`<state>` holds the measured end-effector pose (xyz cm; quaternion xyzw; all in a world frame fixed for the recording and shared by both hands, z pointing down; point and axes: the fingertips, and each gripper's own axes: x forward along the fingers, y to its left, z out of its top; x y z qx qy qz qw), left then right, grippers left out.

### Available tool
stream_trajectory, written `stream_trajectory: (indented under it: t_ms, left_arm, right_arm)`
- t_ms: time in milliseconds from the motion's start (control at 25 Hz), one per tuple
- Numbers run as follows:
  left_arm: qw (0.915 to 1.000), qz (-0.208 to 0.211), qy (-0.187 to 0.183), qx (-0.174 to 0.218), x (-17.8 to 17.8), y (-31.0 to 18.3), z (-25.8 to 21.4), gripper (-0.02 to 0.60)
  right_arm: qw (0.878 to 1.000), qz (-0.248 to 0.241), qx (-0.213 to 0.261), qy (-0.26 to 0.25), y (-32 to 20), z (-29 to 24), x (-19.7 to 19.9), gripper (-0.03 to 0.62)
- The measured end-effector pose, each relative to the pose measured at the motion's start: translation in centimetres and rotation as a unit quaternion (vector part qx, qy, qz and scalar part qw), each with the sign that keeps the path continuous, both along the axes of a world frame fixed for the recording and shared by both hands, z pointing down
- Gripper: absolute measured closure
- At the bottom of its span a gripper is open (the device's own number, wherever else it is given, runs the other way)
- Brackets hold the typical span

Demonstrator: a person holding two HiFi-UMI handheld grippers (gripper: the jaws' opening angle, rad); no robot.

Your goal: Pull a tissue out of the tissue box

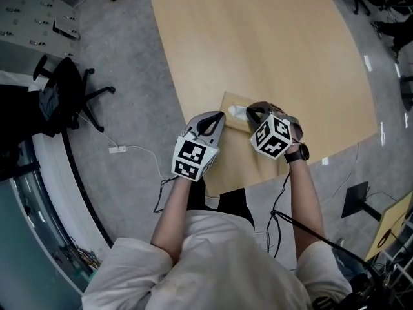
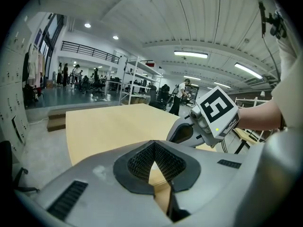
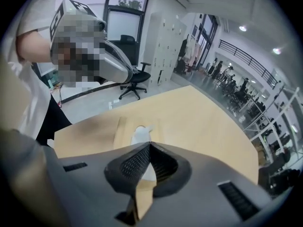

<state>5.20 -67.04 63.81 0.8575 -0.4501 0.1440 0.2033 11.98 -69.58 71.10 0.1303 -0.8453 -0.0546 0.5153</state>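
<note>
Cardboard tissue box [image 1: 229, 104] on wooden table [image 1: 258, 44], white tissue [image 3: 139, 133] poking from its slot, right gripper [image 3: 150, 143] jaws together just over tissue, left gripper [image 2: 154, 142] closed beside box.

1. Light wood surface [image 1: 271, 50], plain top, rounded corners, standing on grey floor [image 1: 135, 128].
2. Tan tissue box [image 1: 231, 102] lying flat on surface, close to the edge nearest the person, well apart from the far edge.
3. White tissue [image 1: 237, 112] poking up out of box top.
4. Right gripper view: same box [image 3: 124, 126] flat on wood, tissue [image 3: 140, 134] upright at its middle.
5. On floor left of surface: black office chair [image 1: 64, 89], white plug strip [image 1: 117, 149] with cable.
</note>
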Motion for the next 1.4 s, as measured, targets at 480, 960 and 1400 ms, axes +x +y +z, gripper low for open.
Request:
stream_trajectory:
  t_ms: [480, 960, 1400]
  left_arm:
    - [0.9994, -0.005, 0.022, 0.025, -2.3, -0.5, -4.7, 0.583]
    - [0.9927, -0.016, 0.053, 0.107, -4.4, -0.6, -13.9, 0.583]
    - [0.9791, -0.058, 0.061, 0.185, -5.1, -0.5, -19.5, 0.583]
  right_arm:
    - [0.988, 0.103, -0.006, -0.114, 1.0, -9.5, -0.5, 0.594]
    - [0.928, 0.254, 0.102, -0.253, 0.7, -22.2, 0.4, 0.594]
    - [0.782, 0.41, 0.182, -0.432, 1.9, -26.6, 0.8, 0.594]
